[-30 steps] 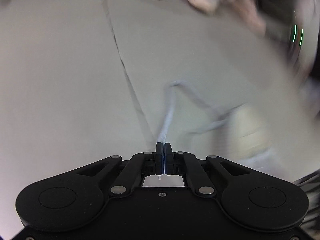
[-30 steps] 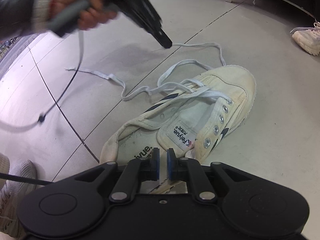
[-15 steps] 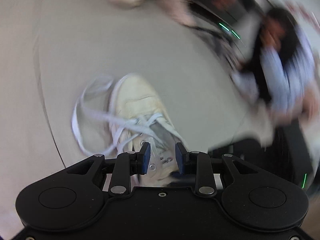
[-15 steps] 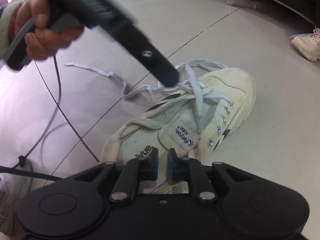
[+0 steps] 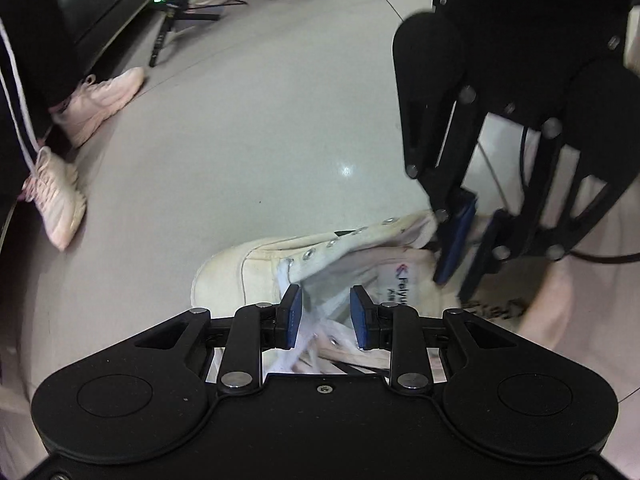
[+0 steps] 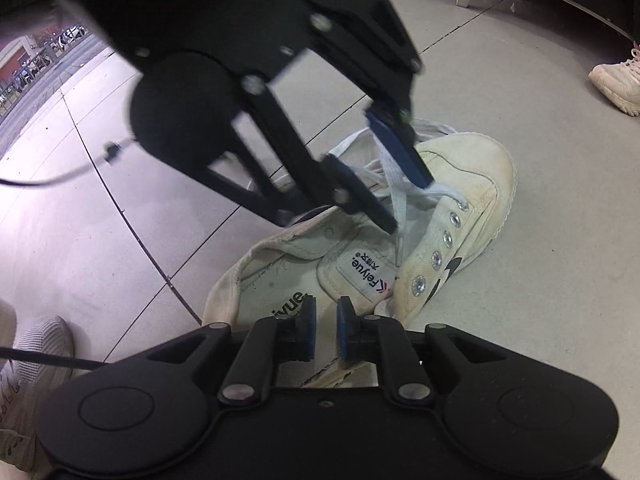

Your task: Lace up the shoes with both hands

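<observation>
Shoe lies beneath both parted tongs, lace between left tongs.

— What colour is the shoe?
— Cream canvas, yellowed at the toe, with silver eyelets, a white lace and a dark stripe on the side.
— And the grippers?
— The left gripper and the right gripper are black with blue pads.
— The floor?
— Pale grey tiles with dark seams; pink sneakers stand on it.

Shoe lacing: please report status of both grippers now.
Left gripper open, astride white lace above cream shoe. Right gripper slightly open, empty, over the heel. Four eyelets unlaced. Nothing in the way.
</observation>
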`<state>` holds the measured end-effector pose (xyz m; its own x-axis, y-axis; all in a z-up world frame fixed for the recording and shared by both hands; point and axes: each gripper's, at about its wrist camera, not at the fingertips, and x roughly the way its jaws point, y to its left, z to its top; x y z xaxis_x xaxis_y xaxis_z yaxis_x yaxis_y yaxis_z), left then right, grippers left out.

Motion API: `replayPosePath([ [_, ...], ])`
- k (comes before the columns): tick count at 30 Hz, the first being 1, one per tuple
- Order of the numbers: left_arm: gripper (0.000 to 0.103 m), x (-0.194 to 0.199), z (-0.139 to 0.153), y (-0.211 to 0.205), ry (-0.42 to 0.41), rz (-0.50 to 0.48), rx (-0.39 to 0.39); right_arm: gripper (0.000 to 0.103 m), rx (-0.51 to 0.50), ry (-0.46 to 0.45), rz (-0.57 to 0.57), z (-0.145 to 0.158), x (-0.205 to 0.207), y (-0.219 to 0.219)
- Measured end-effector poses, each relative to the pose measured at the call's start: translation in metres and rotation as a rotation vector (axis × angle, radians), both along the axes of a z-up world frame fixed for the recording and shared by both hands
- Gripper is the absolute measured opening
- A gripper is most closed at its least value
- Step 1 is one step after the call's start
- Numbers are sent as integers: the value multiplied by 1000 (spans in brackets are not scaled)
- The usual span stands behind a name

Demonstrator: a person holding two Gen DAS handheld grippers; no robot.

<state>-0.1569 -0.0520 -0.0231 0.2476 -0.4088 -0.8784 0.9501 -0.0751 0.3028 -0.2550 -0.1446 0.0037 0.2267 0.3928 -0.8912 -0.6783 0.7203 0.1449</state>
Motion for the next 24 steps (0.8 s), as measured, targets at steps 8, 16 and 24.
replayPosePath([
  [8,2,-1,-6,8,6,4,-10,10,-7,6,-19,1,1,1],
  [16,1,13,31,68,201,407,-336,10,-61,12,-55,32,7,5],
  [24,1,20,8,86,433,716,-526,10,-257,-167,-122,62,25,0],
])
